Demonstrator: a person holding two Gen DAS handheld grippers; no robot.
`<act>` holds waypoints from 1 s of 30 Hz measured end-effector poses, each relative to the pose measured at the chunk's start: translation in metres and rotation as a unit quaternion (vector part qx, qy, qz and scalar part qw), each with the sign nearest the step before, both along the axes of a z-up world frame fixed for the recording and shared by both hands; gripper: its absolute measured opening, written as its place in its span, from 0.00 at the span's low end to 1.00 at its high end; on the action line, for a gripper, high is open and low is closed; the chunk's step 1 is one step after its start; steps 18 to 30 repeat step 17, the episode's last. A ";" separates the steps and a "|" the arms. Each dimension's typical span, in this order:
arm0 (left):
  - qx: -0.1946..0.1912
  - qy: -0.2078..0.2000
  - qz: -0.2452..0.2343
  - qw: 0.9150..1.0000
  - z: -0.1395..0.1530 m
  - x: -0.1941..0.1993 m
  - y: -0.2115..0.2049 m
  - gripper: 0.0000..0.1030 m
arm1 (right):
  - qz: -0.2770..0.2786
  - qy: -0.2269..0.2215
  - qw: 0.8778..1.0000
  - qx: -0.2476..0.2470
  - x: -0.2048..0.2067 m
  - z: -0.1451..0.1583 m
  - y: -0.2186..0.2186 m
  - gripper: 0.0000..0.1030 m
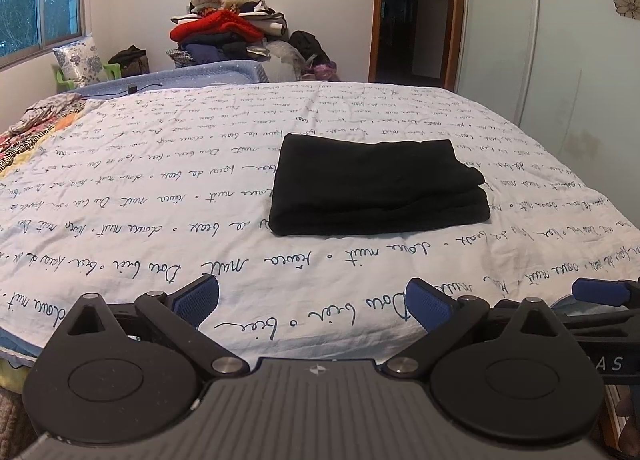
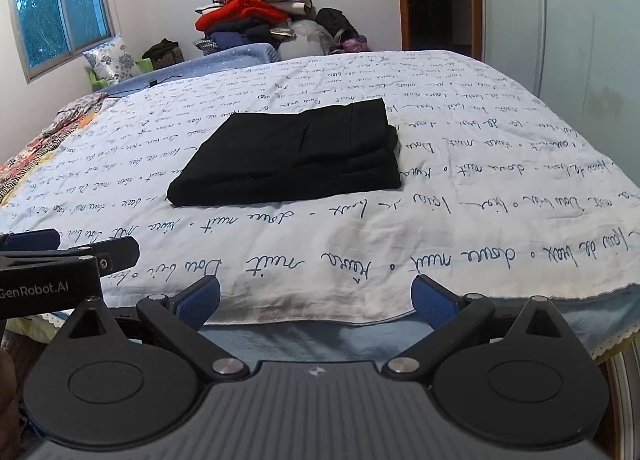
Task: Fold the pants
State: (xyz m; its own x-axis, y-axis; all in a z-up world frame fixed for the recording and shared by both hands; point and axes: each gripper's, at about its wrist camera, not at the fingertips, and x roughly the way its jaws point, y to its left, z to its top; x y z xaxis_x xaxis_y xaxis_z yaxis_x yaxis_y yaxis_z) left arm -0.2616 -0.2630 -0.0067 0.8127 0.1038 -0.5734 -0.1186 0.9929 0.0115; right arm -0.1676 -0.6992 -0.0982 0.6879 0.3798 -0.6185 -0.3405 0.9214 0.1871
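Lying folded into a thick black fabric rectangle, the pants (image 1: pixel 378 185) rest mid-bed on my white sheet with blue cursive writing (image 1: pixel 160 219). My left gripper (image 1: pixel 312 302) and right gripper (image 2: pixel 316 298) hover at the near edge, jaws wide apart, holding nothing.

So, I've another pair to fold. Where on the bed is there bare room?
Bare sheet lies between the folded pants and the near edge, and more left of the pants up to the patterned cloths. The far strip is free too. Both grippers hover open at the near edge.
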 end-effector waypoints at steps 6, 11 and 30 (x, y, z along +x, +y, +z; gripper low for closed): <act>-0.007 -0.008 -0.004 1.000 0.003 -0.003 0.001 1.00 | -0.007 -0.002 1.000 0.001 0.003 0.002 -0.006 0.99; 0.003 -0.044 0.000 0.999 0.007 -0.012 0.002 1.00 | -0.011 -0.001 1.000 0.005 0.004 0.001 -0.010 0.99; 0.010 -0.064 -0.011 0.998 0.012 -0.017 0.002 0.99 | -0.007 0.003 1.000 0.006 0.004 -0.001 -0.008 1.00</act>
